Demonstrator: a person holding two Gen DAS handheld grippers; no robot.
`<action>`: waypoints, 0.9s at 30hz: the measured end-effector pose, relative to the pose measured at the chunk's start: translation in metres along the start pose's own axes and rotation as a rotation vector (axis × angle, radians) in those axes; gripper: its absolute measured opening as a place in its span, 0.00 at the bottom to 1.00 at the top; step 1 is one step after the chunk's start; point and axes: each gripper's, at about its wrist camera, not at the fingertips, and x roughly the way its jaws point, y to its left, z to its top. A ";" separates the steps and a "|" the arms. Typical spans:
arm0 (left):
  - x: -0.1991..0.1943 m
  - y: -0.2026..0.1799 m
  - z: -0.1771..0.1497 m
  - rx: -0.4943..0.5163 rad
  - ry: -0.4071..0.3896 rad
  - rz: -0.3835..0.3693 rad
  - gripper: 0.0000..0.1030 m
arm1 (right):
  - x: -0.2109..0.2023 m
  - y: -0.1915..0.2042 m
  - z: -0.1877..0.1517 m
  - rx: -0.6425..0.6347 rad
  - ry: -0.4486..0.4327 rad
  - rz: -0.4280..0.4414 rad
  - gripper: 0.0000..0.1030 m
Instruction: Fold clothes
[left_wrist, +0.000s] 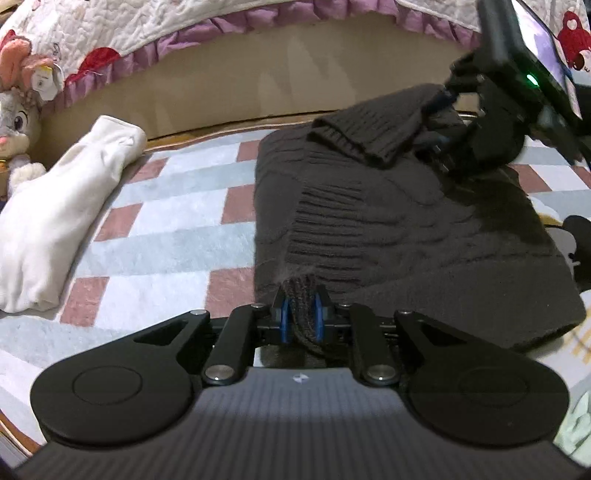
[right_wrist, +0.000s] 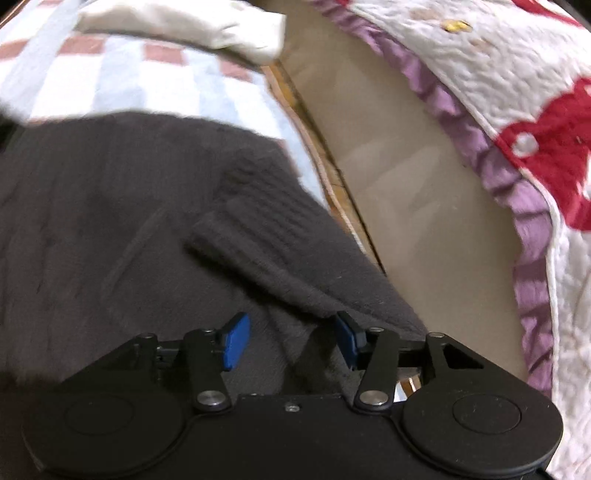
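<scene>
Your left gripper (left_wrist: 301, 314) pinches the dark sweater (left_wrist: 406, 229) tight. Your right gripper (right_wrist: 291, 343) stands half open, pads off its sleeve (right_wrist: 266, 221). No words can be read.

No legible text, brand, number or label in either view. Small pale emblem (left_wrist: 297, 377) on the left gripper's body, too small to read. White tag (left_wrist: 44, 79) on the plush rabbit (left_wrist: 16, 122), print blurred. Lit screen (left_wrist: 543, 40) on the right gripper's mount, content unreadable.

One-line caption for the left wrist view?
Left gripper pinches the dark grey knitted sweater's edge on a checked blanket.
</scene>
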 end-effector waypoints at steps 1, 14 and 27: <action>0.000 0.003 0.002 -0.030 0.006 -0.010 0.13 | 0.002 -0.004 0.002 0.024 0.000 -0.021 0.53; 0.001 0.052 -0.003 -0.310 0.020 -0.229 0.09 | 0.026 -0.041 0.011 0.246 -0.057 0.018 0.09; -0.019 0.056 -0.019 -0.264 0.075 -0.212 0.08 | 0.037 -0.106 0.102 0.364 -0.204 0.168 0.08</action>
